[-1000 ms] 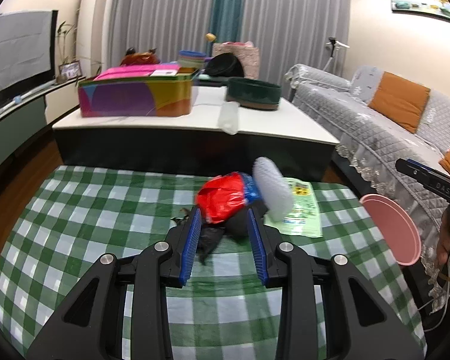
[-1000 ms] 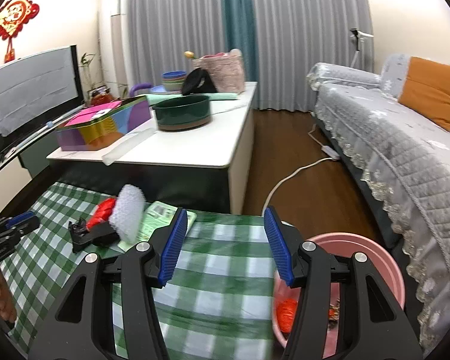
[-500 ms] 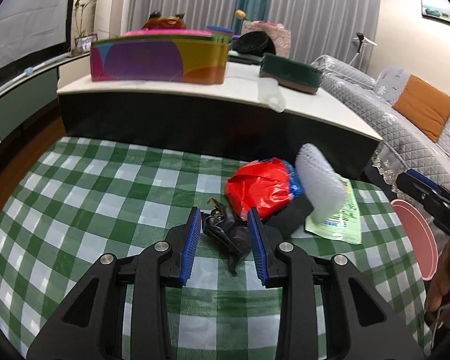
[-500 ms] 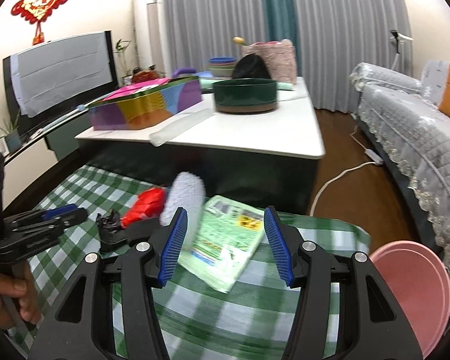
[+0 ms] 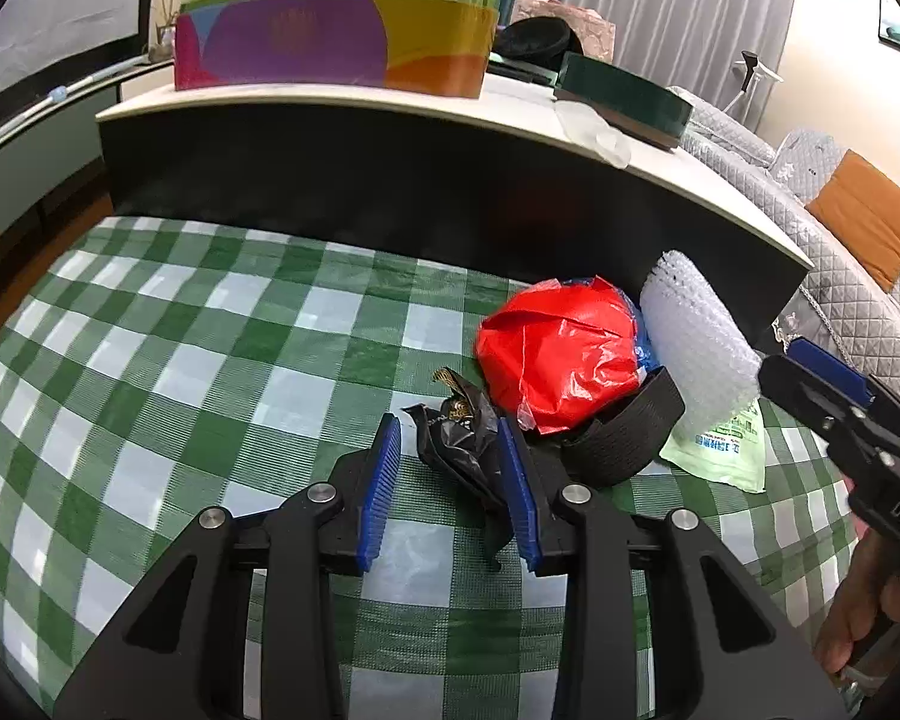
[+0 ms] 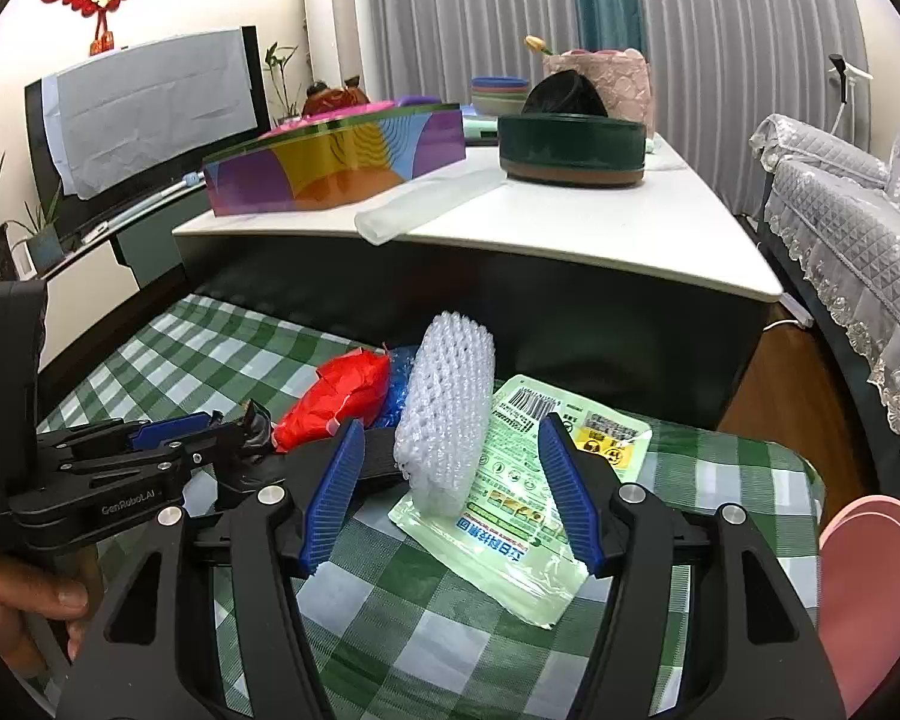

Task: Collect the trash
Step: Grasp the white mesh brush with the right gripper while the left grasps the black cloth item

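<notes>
On the green checked cloth (image 5: 168, 372), a small heap of trash lies near the far edge: a crumpled black wrapper (image 5: 459, 438), a red plastic bag (image 5: 561, 354), a roll of white bubble wrap (image 6: 447, 414) standing on end, a pale green packet (image 6: 528, 498) flat under it, and a black band (image 5: 621, 432) between them. Left gripper (image 5: 450, 474) straddles the black wrapper with its jaws set narrow; the right-hand pad looks to be touching the wrapper, the left-hand one stands clear, so nothing is gripped yet. Right gripper (image 6: 450, 486) has just been opening its jaws, which now stand fairly wide around the bubble wrap and the near part of the green packet, not pressing either. Step in hand (judged): both grippers are positioned for a pickup, neither closed. Next move calls for closing each on its piece and carrying it to the pink bin (image 6: 870, 594) at the cloth's right edge; the loose bubble wrap may topple if nudged.
</notes>
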